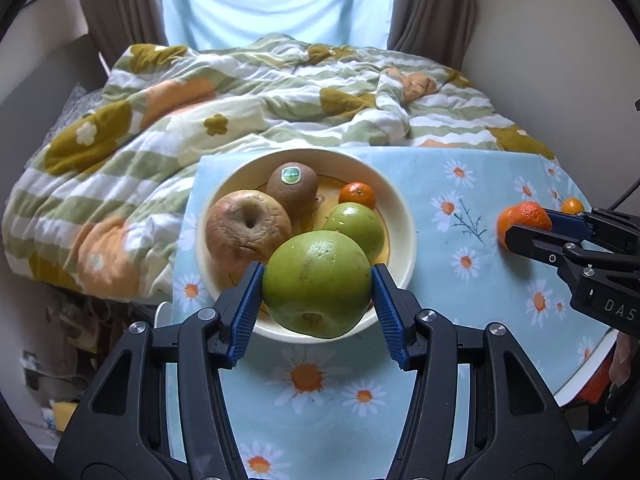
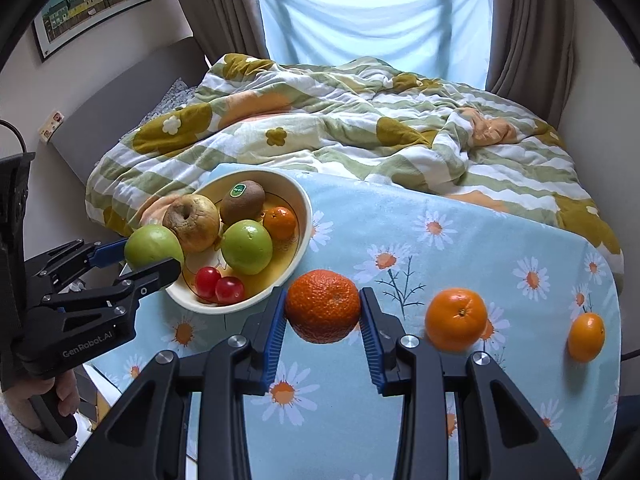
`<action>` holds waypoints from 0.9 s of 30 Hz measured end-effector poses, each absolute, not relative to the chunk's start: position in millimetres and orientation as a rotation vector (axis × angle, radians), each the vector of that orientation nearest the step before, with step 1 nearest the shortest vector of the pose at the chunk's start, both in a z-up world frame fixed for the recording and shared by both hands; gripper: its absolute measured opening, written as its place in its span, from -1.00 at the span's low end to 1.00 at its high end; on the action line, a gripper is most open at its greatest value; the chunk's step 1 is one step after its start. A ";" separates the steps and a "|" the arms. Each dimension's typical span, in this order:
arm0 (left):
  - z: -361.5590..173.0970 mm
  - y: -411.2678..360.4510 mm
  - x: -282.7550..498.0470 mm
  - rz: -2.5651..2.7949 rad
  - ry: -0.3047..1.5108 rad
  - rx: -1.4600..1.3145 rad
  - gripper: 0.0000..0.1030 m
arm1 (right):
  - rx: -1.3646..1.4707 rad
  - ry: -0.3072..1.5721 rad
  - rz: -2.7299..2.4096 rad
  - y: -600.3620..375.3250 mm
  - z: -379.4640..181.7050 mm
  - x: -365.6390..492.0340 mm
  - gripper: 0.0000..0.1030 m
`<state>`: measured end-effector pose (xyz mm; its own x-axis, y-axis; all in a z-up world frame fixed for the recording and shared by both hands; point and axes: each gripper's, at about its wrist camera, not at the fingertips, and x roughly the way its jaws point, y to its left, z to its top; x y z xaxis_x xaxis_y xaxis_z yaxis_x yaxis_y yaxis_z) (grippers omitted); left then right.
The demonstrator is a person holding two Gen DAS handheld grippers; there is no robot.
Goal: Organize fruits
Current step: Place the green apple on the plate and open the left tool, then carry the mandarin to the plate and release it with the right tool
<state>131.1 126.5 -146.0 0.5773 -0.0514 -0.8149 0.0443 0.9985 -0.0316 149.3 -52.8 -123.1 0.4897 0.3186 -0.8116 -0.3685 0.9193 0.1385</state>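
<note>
Nearest in the left wrist view, the left gripper point(image 1: 318, 286) clamps a large green apple point(image 1: 318, 284) between its blue pads, one pad pressed on each side of the fruit, which sits over the near rim of the cream bowl point(image 1: 404, 216). In the right wrist view the same gripper body reads "GenRobot.AI" in pale letters, and a hand point(image 2: 66, 400) in a fuzzy white sleeve grips its handle at the lower left. The right gripper point(image 2: 323, 308) is clenched on a rough-skinned mandarin point(image 2: 323, 306), pads touching its left and right sides, to the right of the bowl and over the daisy-print tablecloth point(image 2: 440, 248); from the left wrist view its side shows the letters "DAS", the rest cut off at the picture's edge. Just right of the held mandarin a smooth orange point(image 2: 456, 318) lies on the cloth, and farther right, near the table edge, a small oval orange fruit point(image 2: 586, 336). Inside the bowl two red cherry tomatoes point(image 2: 219, 285) lie at the near side, then a second green apple point(image 2: 247, 246) in the middle, a wrinkled brownish apple point(image 2: 192, 222) to its left, a small mandarin point(image 2: 281, 222) to its right, and at the far side a kiwi point(image 2: 243, 201) with a green sticker whose writing is too small to read. Beyond the table lies a bed with a flower-patterned quilt point(image 2: 340, 128), then curtains and a bright window; a framed picture of coloured houses point(image 2: 92, 0) hangs on the left wall.
</note>
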 end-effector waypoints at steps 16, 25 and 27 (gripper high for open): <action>-176.3 146.9 143.9 -0.176 0.960 0.053 0.19 | -0.025 0.994 0.305 -20.7 -135.1 149.7 -0.36; -164.4 147.9 140.9 -0.167 0.924 0.026 1.00 | -0.028 0.998 0.279 -24.1 -133.9 147.6 -0.36; -162.3 146.9 139.7 -0.158 0.929 0.021 1.00 | -0.035 0.993 0.285 -25.5 -131.0 148.0 -0.36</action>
<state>139.7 146.9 -162.3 0.5882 -0.1266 -0.7988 0.1450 0.9882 -0.0498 148.0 -25.5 -131.0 0.5120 0.2211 -0.8300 -0.2525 0.9623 0.1006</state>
